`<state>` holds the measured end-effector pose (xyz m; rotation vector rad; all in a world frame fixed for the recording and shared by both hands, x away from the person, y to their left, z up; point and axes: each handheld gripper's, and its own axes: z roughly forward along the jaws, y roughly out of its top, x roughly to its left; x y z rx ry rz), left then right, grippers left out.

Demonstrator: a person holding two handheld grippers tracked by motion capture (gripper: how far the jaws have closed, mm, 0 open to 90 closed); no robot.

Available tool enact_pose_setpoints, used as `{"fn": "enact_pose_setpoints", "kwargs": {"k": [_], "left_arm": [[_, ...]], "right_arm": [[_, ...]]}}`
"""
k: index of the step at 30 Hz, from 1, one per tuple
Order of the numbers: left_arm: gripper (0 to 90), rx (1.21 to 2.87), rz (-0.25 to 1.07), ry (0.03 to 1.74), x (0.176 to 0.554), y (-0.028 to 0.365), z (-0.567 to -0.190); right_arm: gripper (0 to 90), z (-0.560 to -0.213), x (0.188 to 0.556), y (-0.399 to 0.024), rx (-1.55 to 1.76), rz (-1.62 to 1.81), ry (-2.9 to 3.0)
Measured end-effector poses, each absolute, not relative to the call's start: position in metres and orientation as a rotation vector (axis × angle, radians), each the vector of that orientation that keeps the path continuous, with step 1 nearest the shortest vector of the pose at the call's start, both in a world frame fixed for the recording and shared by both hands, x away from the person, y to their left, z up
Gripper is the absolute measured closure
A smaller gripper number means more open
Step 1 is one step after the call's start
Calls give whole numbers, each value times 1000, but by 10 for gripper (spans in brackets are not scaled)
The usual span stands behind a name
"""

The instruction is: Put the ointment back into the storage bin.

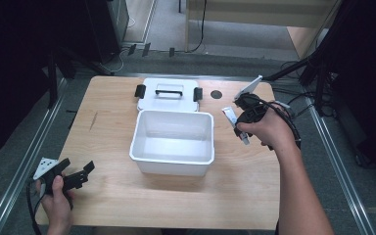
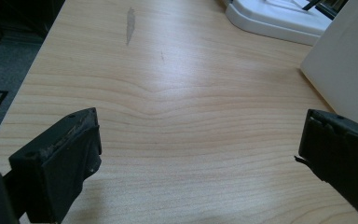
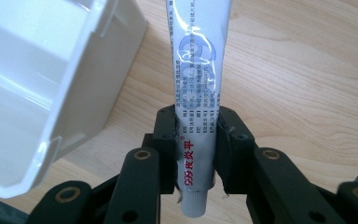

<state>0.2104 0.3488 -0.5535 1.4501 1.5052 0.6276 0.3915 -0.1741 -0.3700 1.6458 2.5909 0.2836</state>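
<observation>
My right hand-held gripper (image 3: pixel 196 140) is clenched on a white tube (image 3: pixel 198 88) with red and blue writing. The two black pads squeeze the tube near its cap end, and the long flat end sticks out past them. From the high view, I hold the tube (image 1: pixel 235 124) up in the air at about 3 o'clock from the white box (image 1: pixel 173 142), just beside the box's right wall. The tube is tilted there.

The box is open and sits in the middle of the tabletop (image 1: pixel 127 196). Its white lid (image 1: pixel 169 94) with a handle and two black clips lies flat at 12 o'clock from the box, touching its far edge.

My left hand-held gripper (image 1: pixel 81 175) is released. Its jaws stand wide apart with nothing between them. It rests low at about 8 o'clock from the box, near the front left corner of the tabletop, well apart from the tube.
</observation>
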Motion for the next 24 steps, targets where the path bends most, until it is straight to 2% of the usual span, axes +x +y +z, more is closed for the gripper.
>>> {"fn": "enact_pose_setpoints", "kwargs": {"k": [24], "left_arm": [[0, 1448, 626, 1504, 211, 349, -554]], "right_arm": [[730, -352, 392, -125, 1505, 331, 2675]]}}
